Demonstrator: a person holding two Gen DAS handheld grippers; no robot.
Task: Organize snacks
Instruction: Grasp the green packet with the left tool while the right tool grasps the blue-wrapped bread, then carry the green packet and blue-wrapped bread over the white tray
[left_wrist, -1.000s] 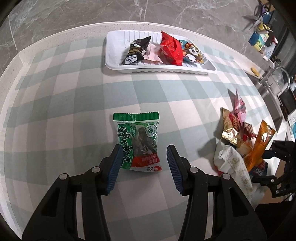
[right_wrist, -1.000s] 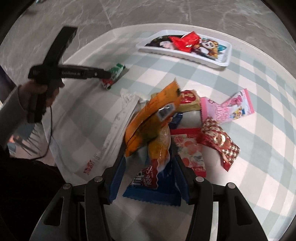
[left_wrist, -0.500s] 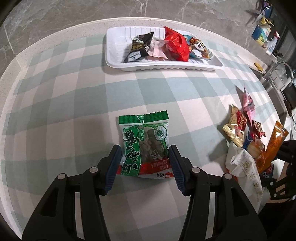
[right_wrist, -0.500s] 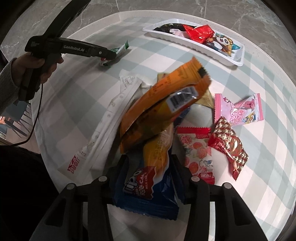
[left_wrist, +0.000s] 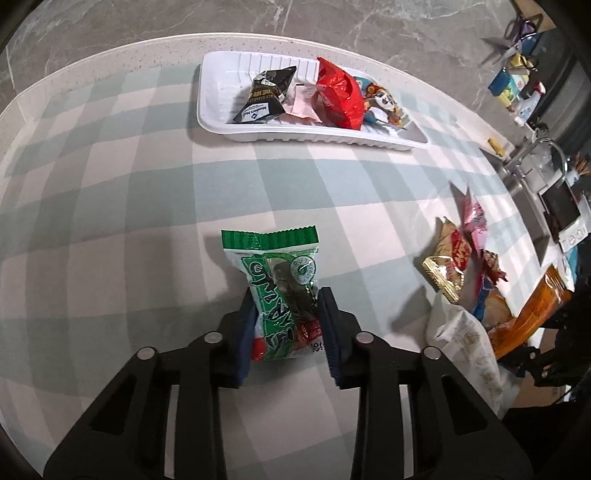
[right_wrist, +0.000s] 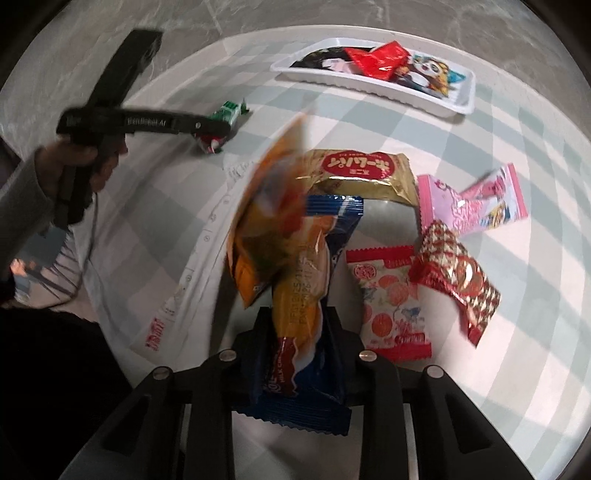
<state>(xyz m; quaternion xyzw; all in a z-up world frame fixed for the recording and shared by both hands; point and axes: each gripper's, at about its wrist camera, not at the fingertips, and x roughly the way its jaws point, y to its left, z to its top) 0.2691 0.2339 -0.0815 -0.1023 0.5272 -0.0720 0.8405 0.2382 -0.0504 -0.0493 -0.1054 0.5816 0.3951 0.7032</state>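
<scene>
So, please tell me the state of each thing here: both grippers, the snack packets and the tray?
Left gripper: shut on the green packet.
Green packet: squeezed between the pads, sealed.
Right gripper: shut on the blue packet, with an orange packet caught too.
Blue packet: pinched, sealed.
Orange packet: tilted up, blurred.
White tray: partly filled with packets.
Pink packet: lying flat, sealed.
</scene>
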